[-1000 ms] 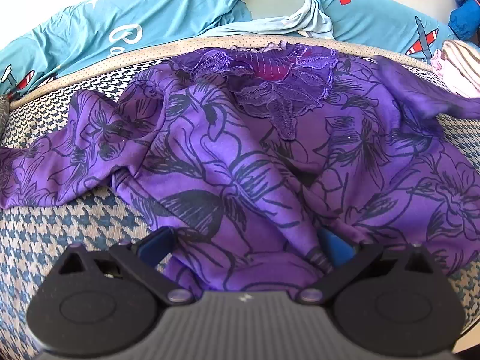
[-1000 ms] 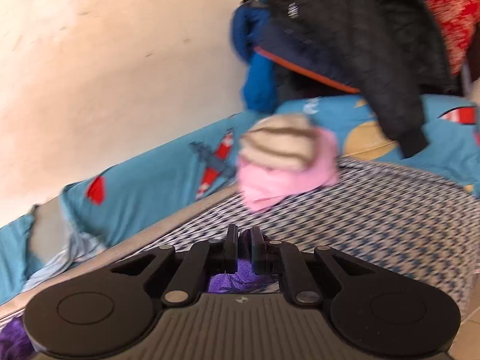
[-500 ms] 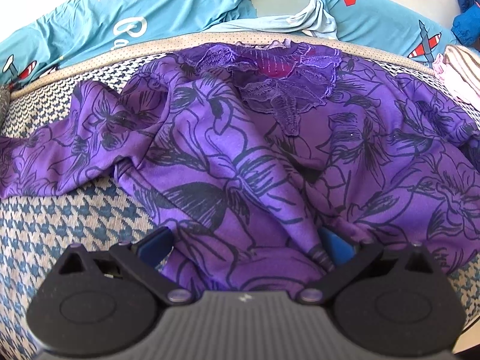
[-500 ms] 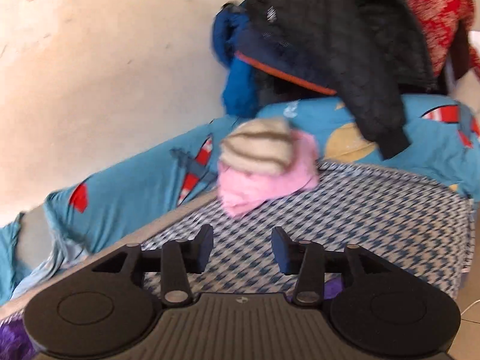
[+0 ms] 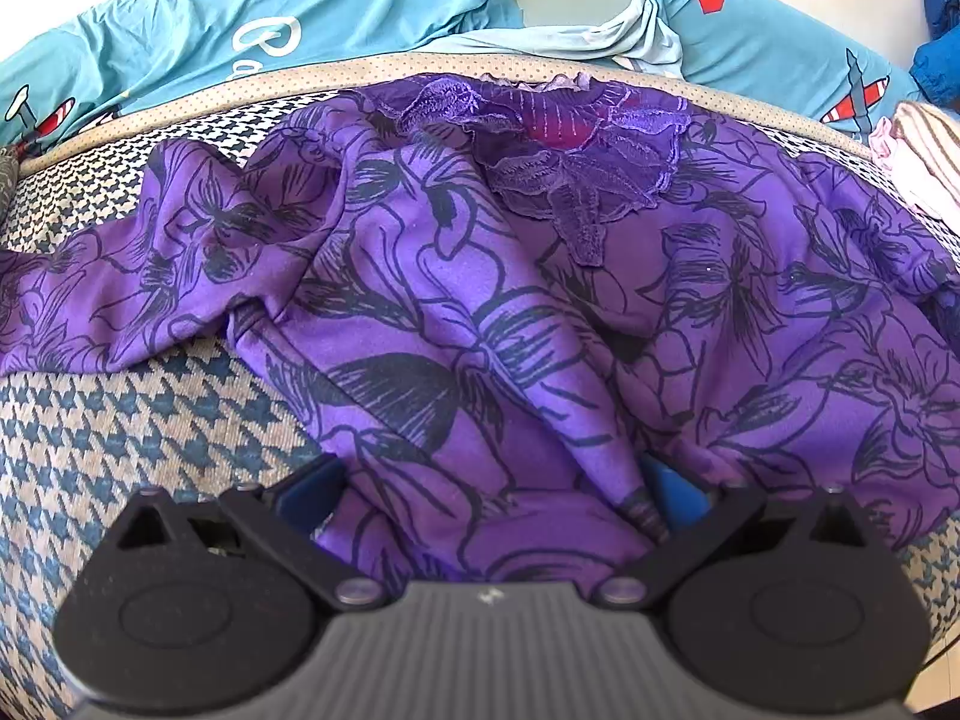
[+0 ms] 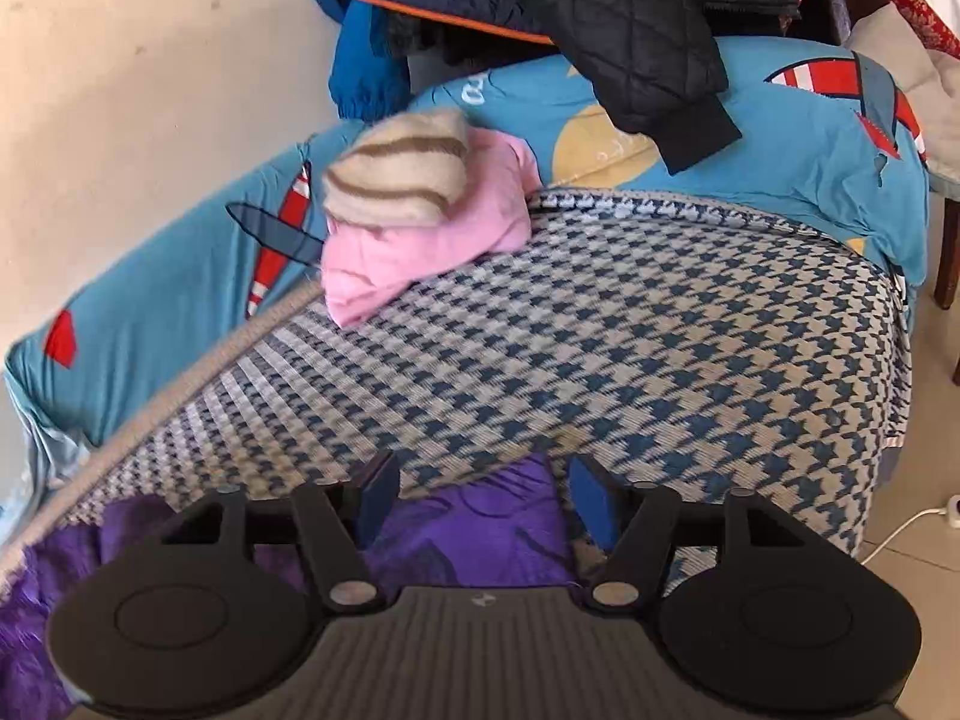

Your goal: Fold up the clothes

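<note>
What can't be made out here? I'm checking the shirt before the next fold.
- Left wrist view: the shirt's near hem, hidden behind the left tool; its sleeve ends, cut off by both side edges.
- Right wrist view: most of the shirt, below the right tool; the pink stack is blurred.

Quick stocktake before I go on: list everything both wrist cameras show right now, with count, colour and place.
purple garment: 1, purple with black floral print, spread rumpled on the houndstooth cover
houndstooth cover: 1, blue and beige, under the garment
teal sheet: 1, teal with red plane print, behind the cover
pink garment: 1, pink, folded at the cover's far edge
striped garment: 1, cream and brown, on the pink garment
black jacket: 1, quilted, hanging beyond the bed
left gripper: 1, black, open, purple cloth between its fingers
right gripper: 1, black, open over purple cloth
</note>
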{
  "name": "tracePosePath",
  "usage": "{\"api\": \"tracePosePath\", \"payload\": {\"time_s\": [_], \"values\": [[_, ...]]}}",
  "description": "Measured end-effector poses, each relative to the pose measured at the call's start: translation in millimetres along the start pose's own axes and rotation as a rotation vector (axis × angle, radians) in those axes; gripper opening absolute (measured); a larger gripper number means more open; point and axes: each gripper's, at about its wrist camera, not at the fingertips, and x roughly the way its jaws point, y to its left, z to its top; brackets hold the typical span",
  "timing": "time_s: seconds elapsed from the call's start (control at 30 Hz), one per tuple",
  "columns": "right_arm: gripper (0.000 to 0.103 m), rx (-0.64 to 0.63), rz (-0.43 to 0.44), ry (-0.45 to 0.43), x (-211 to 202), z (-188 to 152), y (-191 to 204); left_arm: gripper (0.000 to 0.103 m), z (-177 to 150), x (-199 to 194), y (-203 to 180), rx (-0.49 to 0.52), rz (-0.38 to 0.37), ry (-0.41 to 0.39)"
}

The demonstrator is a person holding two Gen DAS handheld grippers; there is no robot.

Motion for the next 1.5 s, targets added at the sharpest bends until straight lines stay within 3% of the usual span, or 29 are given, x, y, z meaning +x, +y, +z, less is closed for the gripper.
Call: {"api": "tracePosePath", "payload": {"time_s": [0.2,0.3,0.47,0.6,0.8,0.93,1.03,1.13,1.27,1.37,1.5], "values": [[0.073,-0.022,0.031,0.098,20.6,-13.1,-0.2,0.103,-0.6,-0.5,-0.3,-0.003,-0.001,-0.006],[0.072,-0.107,-0.008,0.084,23.2,-19.2,13.9,0.103,-1.2,-0.7,0.1,-0.006,-0.002,-0.009],[0.046,-0.235,-0.072,0.068,24.9,-26.5,32.7,0.103,-1.8,-1.0,-0.4,-0.007,-0.002,-0.013],[0.018,-0.230,-0.043,0.067,24.6,-24.6,33.6,0.103,-2.3,-1.1,-0.7,-0.008,0.001,-0.018],[0.011,-0.209,-0.023,0.062,25.0,-22.0,36.5,0.103,-2.6,-0.8,-1.9,-0.008,0.005,-0.022],[0.010,-0.133,-0.020,-0.020,15.5,-10.7,28.8,0.103,-2.3,-0.6,-1.7,-0.007,0.005,-0.020],[0.010,-0.099,-0.082,-0.145,1.7,0.3,23.3,0.103,-1.9,-0.7,-1.4,-0.008,0.004,-0.017],[0.010,-0.041,-0.150,-0.206,-4.8,7.4,15.2,0.103,-2.5,-0.7,-1.2,-0.007,0.005,-0.019],[0.012,0.012,-0.248,-0.214,-1.2,12.6,5.6,0.103,-3.8,-0.5,-0.4,-0.006,0.004,-0.023],[0.016,0.056,-0.245,-0.191,-4.4,13.2,-3.5,0.103,-4.3,-0.1,0.4,-0.007,0.002,-0.026],[0.024,0.064,-0.244,-0.225,-14.0,13.0,-4.1,0.103,-4.9,-0.5,2.8,-0.006,-0.009,-0.026]]}}
